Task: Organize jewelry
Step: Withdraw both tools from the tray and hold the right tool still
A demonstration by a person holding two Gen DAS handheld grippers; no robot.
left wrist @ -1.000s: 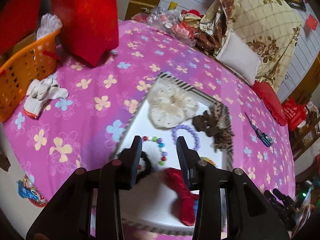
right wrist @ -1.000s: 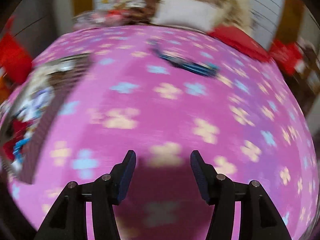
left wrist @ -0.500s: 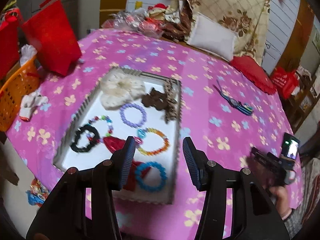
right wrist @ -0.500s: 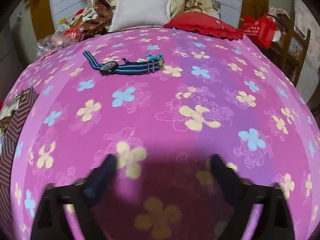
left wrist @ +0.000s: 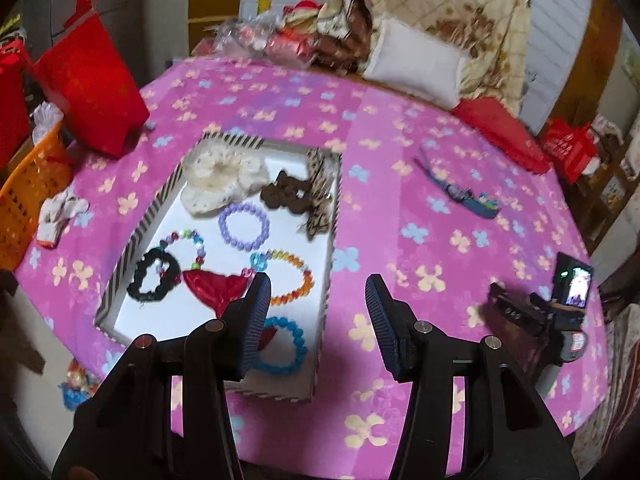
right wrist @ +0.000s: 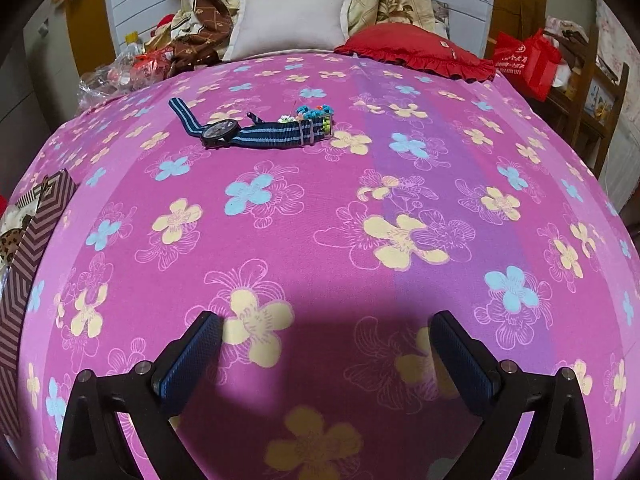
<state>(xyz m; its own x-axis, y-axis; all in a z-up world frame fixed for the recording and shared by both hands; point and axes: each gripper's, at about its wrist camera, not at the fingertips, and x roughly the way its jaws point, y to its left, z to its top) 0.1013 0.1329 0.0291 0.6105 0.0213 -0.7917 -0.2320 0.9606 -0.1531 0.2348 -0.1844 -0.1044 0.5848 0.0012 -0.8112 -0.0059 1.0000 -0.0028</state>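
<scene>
A striped-rim box (left wrist: 330, 240) on the pink flowered cloth holds several bracelets, a cream scrunchie (left wrist: 220, 178), a black scrunchie (left wrist: 154, 276) and a red bow (left wrist: 216, 286). A blue striped watch (right wrist: 256, 134) lies flat on the cloth right of the box, with a small multicoloured bead piece (right wrist: 316, 111) at its far end; it also shows in the left wrist view (left wrist: 460, 192). My left gripper (left wrist: 316, 320) is open and empty above the box's near right corner. My right gripper (right wrist: 326, 356) is wide open and empty, low over the cloth, well short of the watch.
A red bag (left wrist: 92, 84), an orange basket (left wrist: 24, 196) and white gloves (left wrist: 60, 212) sit left of the box. Pillows (right wrist: 292, 24) and a red cushion (right wrist: 420, 54) line the far edge. The box wall (right wrist: 28, 256) shows at the right wrist view's left.
My left gripper has pulled back and up from inside the box and opened wider. My right gripper has swung toward the watch and opened wide.
</scene>
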